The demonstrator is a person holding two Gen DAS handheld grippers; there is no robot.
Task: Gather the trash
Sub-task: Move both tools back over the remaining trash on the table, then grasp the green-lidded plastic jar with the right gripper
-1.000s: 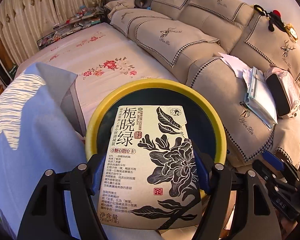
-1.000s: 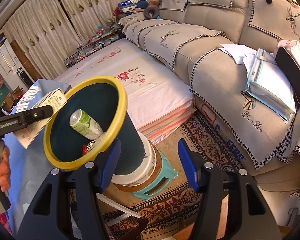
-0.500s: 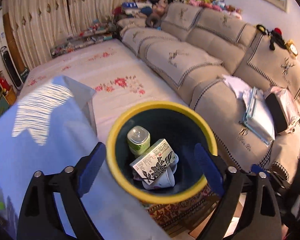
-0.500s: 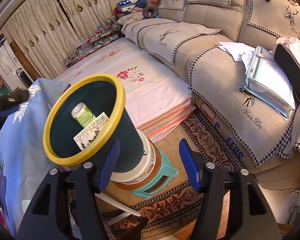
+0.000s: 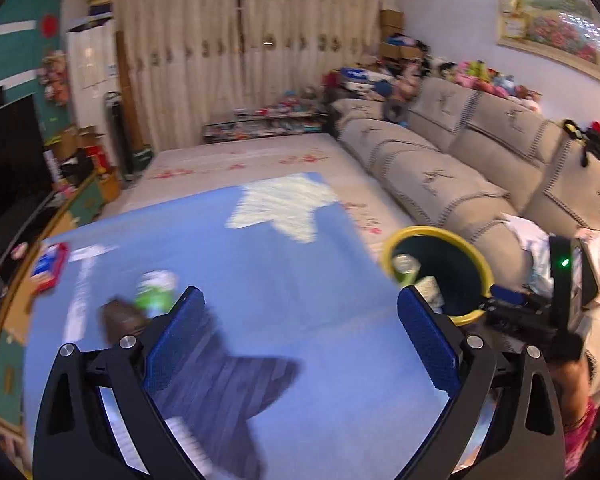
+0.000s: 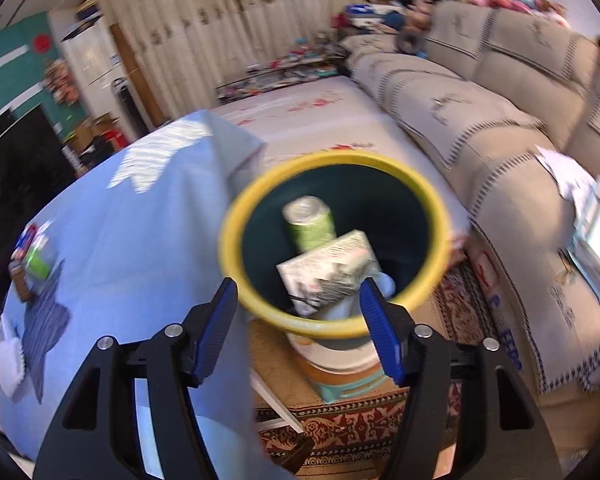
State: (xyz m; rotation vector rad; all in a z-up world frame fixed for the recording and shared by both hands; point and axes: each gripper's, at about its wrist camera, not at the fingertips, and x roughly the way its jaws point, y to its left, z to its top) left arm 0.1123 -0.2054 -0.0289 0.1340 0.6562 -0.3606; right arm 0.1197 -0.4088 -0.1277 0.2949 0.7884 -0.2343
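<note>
The tea carton I had been pinching a second ago had dropped into the yellow-rimmed bin, lying tilted against a green can. My left gripper had swung away over the blue tablecloth, its fingers still spreading wide with nothing between them. On the table, another green can and a brown object sat blurred just beyond the left finger. My right gripper hung above the bin's near rim, fingers partly spread and empty.
</note>
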